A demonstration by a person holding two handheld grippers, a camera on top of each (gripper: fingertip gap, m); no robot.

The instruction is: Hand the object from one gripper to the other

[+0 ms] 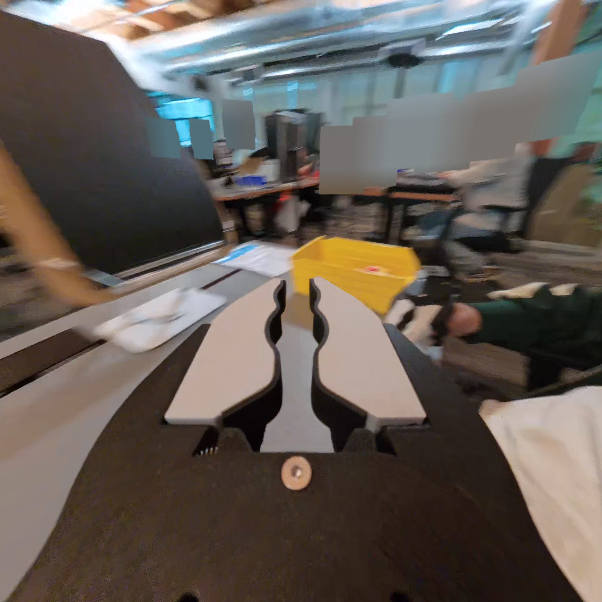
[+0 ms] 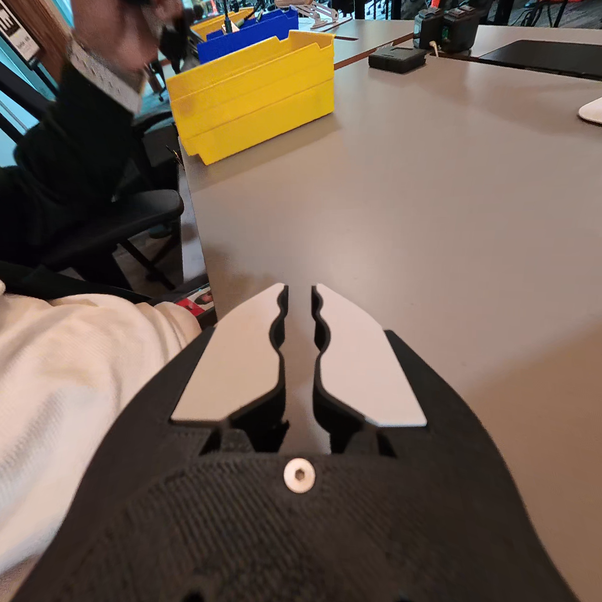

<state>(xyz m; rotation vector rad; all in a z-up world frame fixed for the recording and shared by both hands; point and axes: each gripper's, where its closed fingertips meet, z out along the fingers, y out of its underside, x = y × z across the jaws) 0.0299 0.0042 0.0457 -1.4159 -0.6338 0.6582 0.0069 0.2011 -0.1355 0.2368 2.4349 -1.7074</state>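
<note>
My left gripper [image 1: 297, 286] is open and empty, with a narrow gap between its jaws. It is held above the grey table [image 1: 65, 407] and points at a yellow bin [image 1: 351, 277]. A small red and pale thing [image 1: 374, 270] lies in that bin, too blurred to identify. My right gripper [image 2: 299, 291] is also open and empty, low over the table [image 2: 423, 211] near its left edge. The yellow bin [image 2: 254, 97] stands far ahead of it to the left. Neither view shows the other gripper.
A blurred white object [image 1: 156, 319] lies on the table left of my left gripper. A person's hand and dark green sleeve [image 1: 521, 319] are at the right. In the right wrist view there are a blue bin [image 2: 247, 32], black devices [image 2: 397, 58], a white object [image 2: 591, 112] and an office chair [image 2: 107, 221]. Left tips to right tips: about 25 cm.
</note>
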